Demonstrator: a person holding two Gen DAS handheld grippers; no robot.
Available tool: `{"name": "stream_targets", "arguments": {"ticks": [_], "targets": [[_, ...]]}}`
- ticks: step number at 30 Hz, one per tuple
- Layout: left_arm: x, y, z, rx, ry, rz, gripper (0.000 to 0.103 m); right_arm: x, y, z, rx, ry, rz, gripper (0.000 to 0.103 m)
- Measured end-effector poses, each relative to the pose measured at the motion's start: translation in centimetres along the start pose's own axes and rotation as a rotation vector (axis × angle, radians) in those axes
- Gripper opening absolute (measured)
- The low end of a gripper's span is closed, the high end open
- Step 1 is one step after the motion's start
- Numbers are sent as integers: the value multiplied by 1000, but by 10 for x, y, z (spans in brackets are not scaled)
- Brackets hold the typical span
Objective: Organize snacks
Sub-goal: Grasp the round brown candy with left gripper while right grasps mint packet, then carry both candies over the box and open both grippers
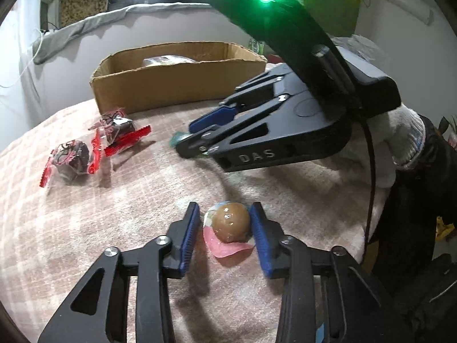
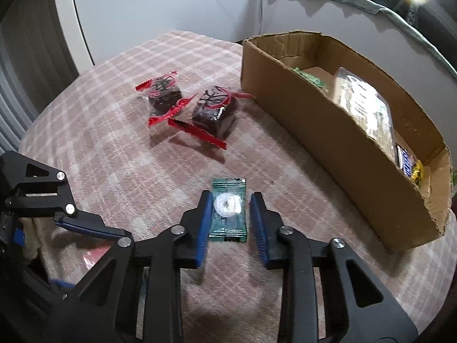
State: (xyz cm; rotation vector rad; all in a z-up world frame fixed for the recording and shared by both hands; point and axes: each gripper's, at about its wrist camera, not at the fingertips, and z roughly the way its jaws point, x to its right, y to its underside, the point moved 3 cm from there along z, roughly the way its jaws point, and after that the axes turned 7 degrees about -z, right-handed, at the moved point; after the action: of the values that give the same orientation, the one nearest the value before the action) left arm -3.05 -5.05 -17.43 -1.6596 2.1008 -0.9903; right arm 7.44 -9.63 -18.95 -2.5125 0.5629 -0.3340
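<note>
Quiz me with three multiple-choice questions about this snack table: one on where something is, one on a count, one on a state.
1. Where is the brown ball snack?
A on a shelf
B between the fingers of the left gripper
C on the floor
2. How many red-edged wrapped cakes lie on the cloth?
A two
B four
C none
3. The cardboard box is
A taped shut
B open on top, with snacks inside
C flattened

Answers: B, a finger stands on each side of it; A, one lies beside another; B, packets show inside.
</note>
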Motion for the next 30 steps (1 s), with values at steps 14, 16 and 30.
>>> {"name": "stream_targets", "arguments": {"ticks": [14, 16, 30], "targets": [[-37, -13, -6, 31, -36, -119, 30, 14, 15, -12, 19, 28, 57, 22], [-40, -16, -8, 41, -44, -122, 30, 16, 16, -14, 24, 37, 67, 21], [-42, -45, -27, 138, -83, -123, 29, 33, 4, -46, 127, 67, 134, 21]]}}
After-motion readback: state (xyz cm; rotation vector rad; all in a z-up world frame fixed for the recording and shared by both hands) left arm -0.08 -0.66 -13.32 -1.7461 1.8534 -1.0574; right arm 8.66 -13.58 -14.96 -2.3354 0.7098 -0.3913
